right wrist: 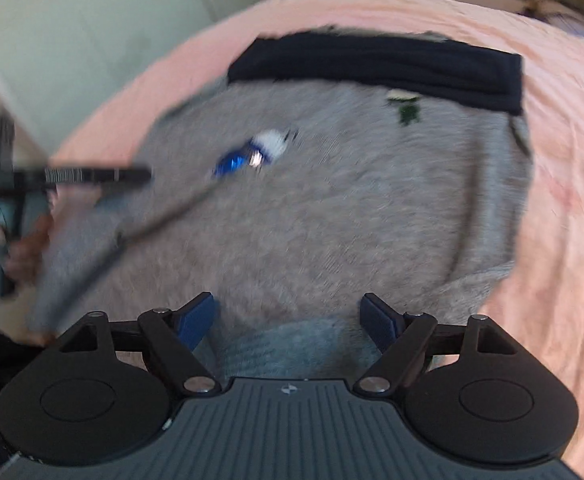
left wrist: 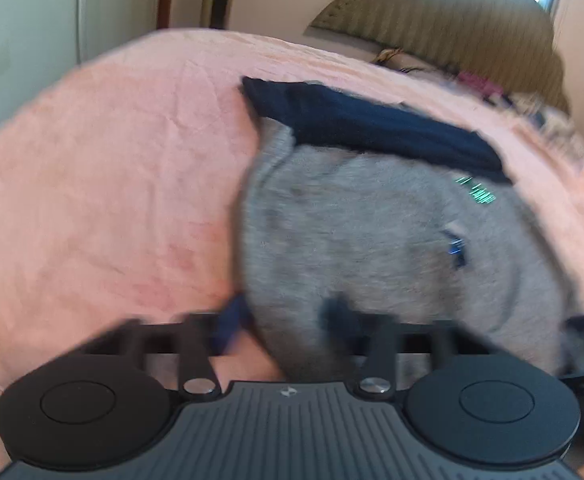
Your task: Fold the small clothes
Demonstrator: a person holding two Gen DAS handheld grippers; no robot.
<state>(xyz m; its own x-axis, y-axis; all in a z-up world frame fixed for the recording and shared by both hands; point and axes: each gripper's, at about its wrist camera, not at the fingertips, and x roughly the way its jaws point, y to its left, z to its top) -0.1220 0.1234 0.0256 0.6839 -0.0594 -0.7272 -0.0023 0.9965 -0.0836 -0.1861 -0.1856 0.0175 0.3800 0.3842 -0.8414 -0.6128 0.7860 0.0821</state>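
Left tongs (left wrist: 288, 320): you angle them down, pinched onto the near edge of the fuzzy grey knit shorts (left wrist: 371, 240).
Right tongs (right wrist: 290, 320): spread wide over the shorts, gripping nothing.
Shorts: flat on the pink plush bed cover (left wrist: 112, 160), dark navy waistband (left wrist: 371, 128) farthest away.
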